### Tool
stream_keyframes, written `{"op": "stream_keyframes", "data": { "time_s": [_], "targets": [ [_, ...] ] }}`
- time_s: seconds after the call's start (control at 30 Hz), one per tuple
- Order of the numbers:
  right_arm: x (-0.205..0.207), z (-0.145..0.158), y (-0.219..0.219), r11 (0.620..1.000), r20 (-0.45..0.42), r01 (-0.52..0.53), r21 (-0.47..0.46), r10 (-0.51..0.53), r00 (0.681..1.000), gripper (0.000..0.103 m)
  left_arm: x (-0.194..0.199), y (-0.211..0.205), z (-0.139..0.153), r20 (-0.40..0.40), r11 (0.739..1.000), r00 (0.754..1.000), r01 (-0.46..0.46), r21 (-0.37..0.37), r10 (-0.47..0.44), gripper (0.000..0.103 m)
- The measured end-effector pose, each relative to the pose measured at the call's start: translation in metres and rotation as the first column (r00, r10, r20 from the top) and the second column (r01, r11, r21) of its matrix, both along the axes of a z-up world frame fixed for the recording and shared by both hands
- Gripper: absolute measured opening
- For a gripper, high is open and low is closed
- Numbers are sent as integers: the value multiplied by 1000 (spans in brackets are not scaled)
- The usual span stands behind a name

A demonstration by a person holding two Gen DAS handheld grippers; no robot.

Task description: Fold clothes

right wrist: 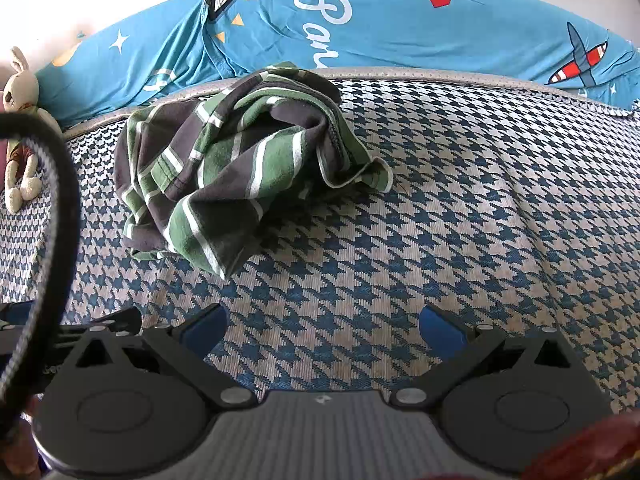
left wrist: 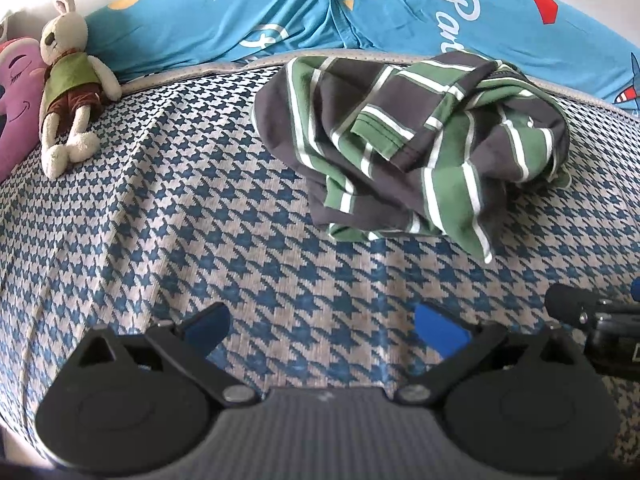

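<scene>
Left gripper (left wrist: 322, 326) spread wide, blue fingertip pads (left wrist: 442, 336) apart and grasping nothing, hovering over the near part of the houndstooth bed cover (left wrist: 180, 208). Right gripper (right wrist: 324, 330) likewise splayed, blue pads (right wrist: 442, 330) empty, above the same cover and just beside the left one, whose black body juts in at the lower left of the right wrist view. Ahead of both, well clear of the fingertips, a crumpled green, grey and white striped shirt (left wrist: 404, 148) (right wrist: 236, 160), heaped on the cover close to its far edge, sleeves and hem bunched over one another, one striped flap trailing toward the near side. Behind the heap, along the far edge, a blue printed quilt (left wrist: 260, 12) (right wrist: 400, 28) with stars, white lettering and an aeroplane motif. Toward the far left corner, a plush rabbit (left wrist: 68, 80) (right wrist: 20, 128) in a green vest, lying on the cover beside a purple plush cushion (left wrist: 18, 104). Across the left of the right wrist view, a dark braided cable (right wrist: 60, 184), curving downward.
</scene>
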State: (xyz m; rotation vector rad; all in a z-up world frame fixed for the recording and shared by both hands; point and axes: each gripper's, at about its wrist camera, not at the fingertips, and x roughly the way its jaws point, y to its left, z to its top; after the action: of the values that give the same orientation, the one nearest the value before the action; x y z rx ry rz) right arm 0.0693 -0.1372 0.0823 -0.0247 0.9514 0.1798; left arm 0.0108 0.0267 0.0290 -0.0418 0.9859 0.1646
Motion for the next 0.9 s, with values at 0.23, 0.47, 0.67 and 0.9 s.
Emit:
{"op": "stream_keyframes", "data": {
  "time_s": [0.23, 0.47, 0.67, 0.9],
  "targets": [
    [0, 0, -1, 1000, -3, 0, -2, 0, 1000, 103, 0, 0, -1, 0, 1000, 1000, -2, 3, 2, 103],
    [1, 0, -1, 1000, -5, 2, -2, -2, 1000, 103, -1, 0, -2, 0, 1000, 1000, 2, 7, -2, 103],
    [1, 0, -1, 1000, -5, 1, -3, -1, 1000, 103, -2, -1, -1, 0, 1000, 1000, -3, 7, 3, 103],
    [1, 0, -1, 1000, -7, 1, -4, -1, 1000, 103, -2, 0, -1, 0, 1000, 1000, -5, 6, 5, 103]
  ]
}}
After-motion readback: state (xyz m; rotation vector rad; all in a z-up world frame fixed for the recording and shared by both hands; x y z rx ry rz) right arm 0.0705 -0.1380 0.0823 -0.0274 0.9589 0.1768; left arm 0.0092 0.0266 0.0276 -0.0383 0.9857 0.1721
